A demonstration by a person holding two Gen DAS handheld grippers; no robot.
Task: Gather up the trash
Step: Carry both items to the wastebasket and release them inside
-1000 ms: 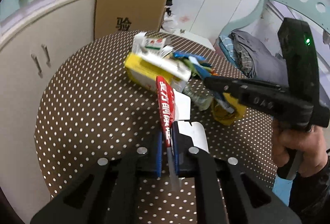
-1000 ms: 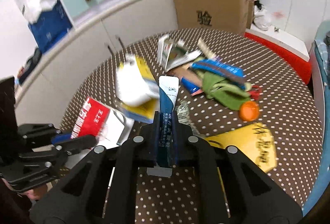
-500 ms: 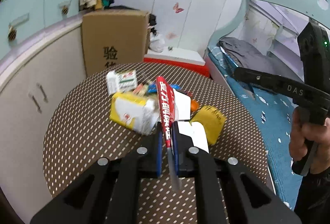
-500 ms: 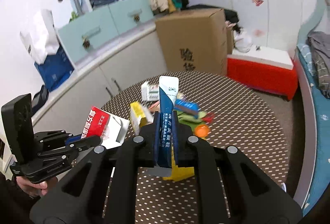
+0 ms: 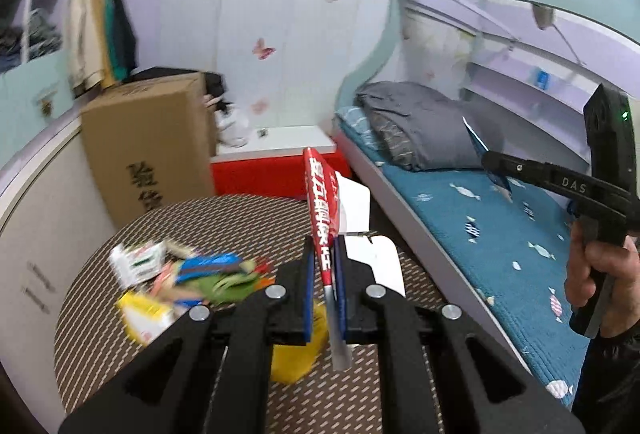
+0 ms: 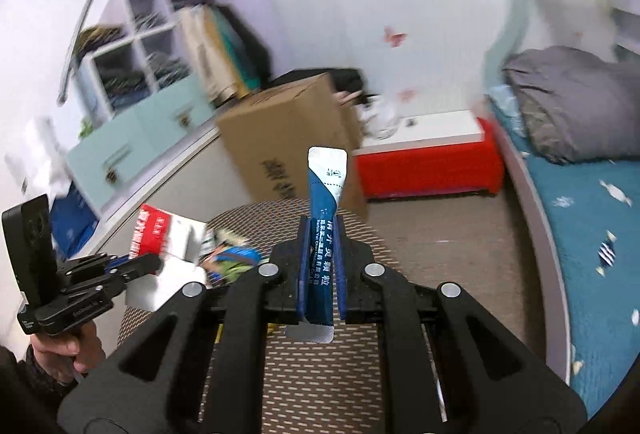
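My left gripper (image 5: 323, 266) is shut on a flattened red and white carton (image 5: 324, 202) and holds it high above the round dotted table (image 5: 96, 298). It also shows at the left of the right wrist view (image 6: 154, 264), with the carton (image 6: 160, 234). My right gripper (image 6: 322, 254) is shut on a blue and white sachet (image 6: 324, 194), also lifted. It shows at the right of the left wrist view (image 5: 486, 158). A pile of trash (image 5: 180, 274) lies on the table below: packets, a yellow box, green wrapper.
A cardboard box (image 5: 148, 150) stands behind the table beside a red and white low bench (image 5: 276, 162). A bed with a blue cover (image 5: 480, 230) and grey pillow runs along the right. Pale cabinets (image 6: 132, 142) line the left wall.
Both grippers have risen well above the table and tilted up, each keeping its piece of trash. The trash pile has dropped low in both views.
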